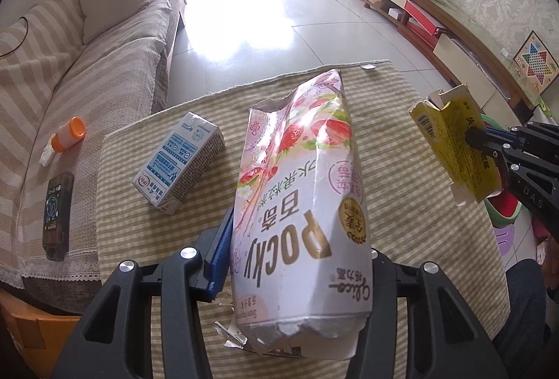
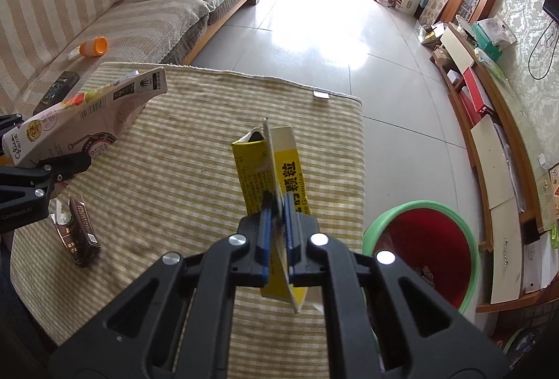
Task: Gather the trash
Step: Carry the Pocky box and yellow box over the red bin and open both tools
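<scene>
Pink Pocky box [image 1: 300, 204] clamped lengthwise between blue pads of left gripper [image 1: 297, 260], lifted above striped table cloth [image 1: 401, 204]. Flattened yellow box [image 2: 276, 190] pinched edge-on in nearly closed right gripper [image 2: 276, 221], raised beside red bin [image 2: 426, 239]. Blue-and-white carton [image 1: 178, 162] lying on cloth, apart from both

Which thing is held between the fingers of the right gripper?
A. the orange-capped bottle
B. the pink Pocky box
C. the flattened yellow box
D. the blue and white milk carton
C: the right gripper is shut on the flattened yellow box, its blue pads pressing both faces; the pink Pocky box is in the left gripper.
</scene>
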